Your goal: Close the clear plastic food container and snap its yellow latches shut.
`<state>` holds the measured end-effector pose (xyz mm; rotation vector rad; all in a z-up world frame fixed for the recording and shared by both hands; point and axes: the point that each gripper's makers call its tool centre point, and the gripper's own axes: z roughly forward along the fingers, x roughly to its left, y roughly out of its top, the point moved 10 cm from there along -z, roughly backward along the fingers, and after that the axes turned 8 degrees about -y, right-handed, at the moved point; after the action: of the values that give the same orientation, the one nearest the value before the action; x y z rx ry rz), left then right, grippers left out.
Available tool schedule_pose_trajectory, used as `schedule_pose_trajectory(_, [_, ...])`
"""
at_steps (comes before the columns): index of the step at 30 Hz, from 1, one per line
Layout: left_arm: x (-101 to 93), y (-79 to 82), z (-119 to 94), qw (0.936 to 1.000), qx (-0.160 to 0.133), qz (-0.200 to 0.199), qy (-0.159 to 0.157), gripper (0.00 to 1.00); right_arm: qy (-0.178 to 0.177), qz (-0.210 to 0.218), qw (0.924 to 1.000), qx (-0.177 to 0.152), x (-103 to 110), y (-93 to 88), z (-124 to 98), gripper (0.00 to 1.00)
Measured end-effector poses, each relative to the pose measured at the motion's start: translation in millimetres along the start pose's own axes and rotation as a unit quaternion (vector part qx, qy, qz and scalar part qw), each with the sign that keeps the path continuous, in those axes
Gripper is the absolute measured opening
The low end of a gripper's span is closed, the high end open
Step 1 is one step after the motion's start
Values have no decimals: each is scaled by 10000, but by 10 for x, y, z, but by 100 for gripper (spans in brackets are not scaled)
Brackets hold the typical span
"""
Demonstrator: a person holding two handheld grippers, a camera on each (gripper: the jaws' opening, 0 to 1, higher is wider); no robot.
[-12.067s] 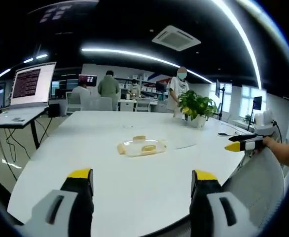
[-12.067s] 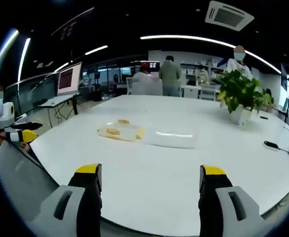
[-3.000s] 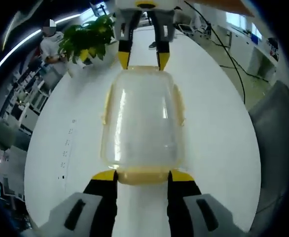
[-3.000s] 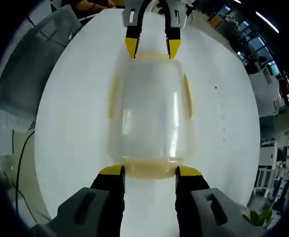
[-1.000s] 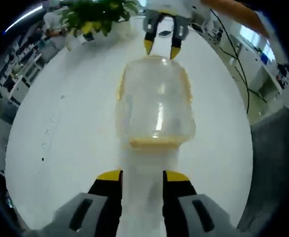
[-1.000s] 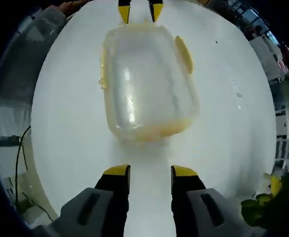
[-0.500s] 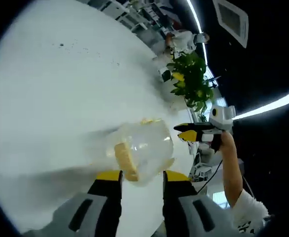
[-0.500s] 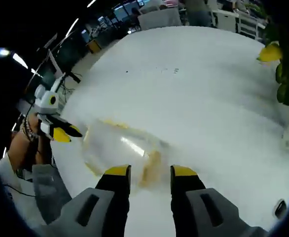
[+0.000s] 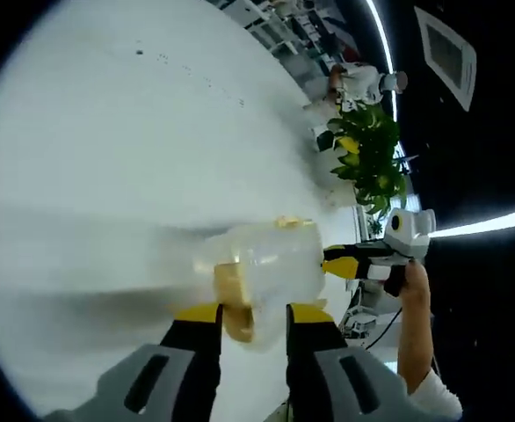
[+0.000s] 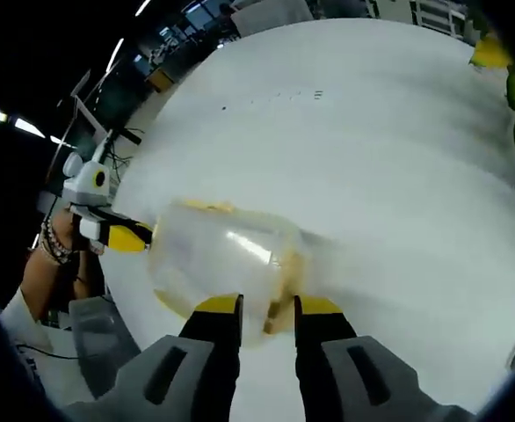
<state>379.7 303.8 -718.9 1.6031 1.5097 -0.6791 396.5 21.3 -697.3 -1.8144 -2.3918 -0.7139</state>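
The clear plastic food container (image 9: 271, 255) lies with its lid on, on the white table (image 9: 108, 158). In the left gripper view my left gripper (image 9: 254, 309) is shut on the yellow latch (image 9: 234, 290) at the near end. My right gripper (image 9: 350, 262) touches the far end. In the right gripper view the container (image 10: 213, 255) lies just ahead. My right gripper (image 10: 268, 305) is narrowed on the yellow end latch (image 10: 278, 315) there. My left gripper (image 10: 126, 236) meets the opposite end. Both views are motion-blurred.
A potted green plant (image 9: 367, 158) stands on the table beyond the container, and a person (image 9: 359, 83) stands behind it. The hand (image 9: 413, 286) holding the right gripper sits off the table edge. A grey chair (image 10: 95, 321) stands below the table rim.
Both grippers have dropped from above the container to table level at its ends. Their jaws have moved in onto the end latches and narrowed slightly.
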Motion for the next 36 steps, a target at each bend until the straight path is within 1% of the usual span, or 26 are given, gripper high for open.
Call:
schedule_pose_trajectory(1, [-9,-4,1,9999,52,102,99,21,-12,-4,10000,14,28,-9,3,20])
schedule_pose_trajectory(3, [-29,-32,0,9995,101,138,283,21,-11,-63,9999,102,61,20,21,20])
schedule_pose_trajectory(4, [-39,-43,-4,9993,131,161,319,21,-15,-93,9999,112,88,8,23,19])
schedule_pose_trajectory(5, [-7,3,-28,9990,171,133,398,20,-23,-117,9998,134,134,-14,28,19])
schedule_pose_trajectory(7, [2,-12,-40,9985,182,82,508,16,-38,-150,9998,121,184,-38,29,19])
schedule_pose_trajectory(8, [-11,-51,-45,9986,160,22,512,16,-47,-158,9998,123,214,-50,32,19])
schedule_pose_trajectory(11, [13,-29,-77,9984,191,-1,532,16,-11,-91,9999,124,235,-59,53,18])
schedule_pose_trajectory(12, [12,-28,-80,9983,212,13,543,15,41,8,9999,133,229,-56,56,18])
schedule_pose_trajectory(14, [-2,-44,-77,9981,272,69,541,15,70,-34,9999,114,242,-74,55,17])
schedule_pose_trajectory(18, [10,-1,-78,9979,363,108,527,14,40,-9,9999,133,286,-87,50,16])
schedule_pose_trajectory(19, [15,0,-62,9978,401,127,503,14,5,62,9997,237,297,-103,12,16])
schedule_pose_trajectory(20, [26,11,-57,9979,411,94,491,14,18,-39,9998,177,275,-65,24,16])
schedule_pose_trajectory(24, [51,39,-66,9979,459,79,458,12,51,-26,9997,223,196,30,32,16])
schedule_pose_trajectory(25, [100,24,-9,9977,531,104,417,12,67,-36,9997,229,153,94,49,16])
schedule_pose_trajectory(30, [166,35,91,9975,572,80,411,12,58,21,9997,227,222,16,30,17])
schedule_pose_trajectory(32, [173,35,94,9975,572,65,399,12,122,153,9996,223,225,-16,35,17])
schedule_pose_trajectory(34, [204,74,86,9977,562,64,377,12,224,324,9990,193,221,-49,49,18])
schedule_pose_trajectory(35, [217,76,105,9979,535,-3,371,12,242,366,9989,180,219,-60,48,18])
schedule_pose_trajectory(36, [224,120,78,9979,537,37,368,12,226,331,9990,171,218,-50,53,18])
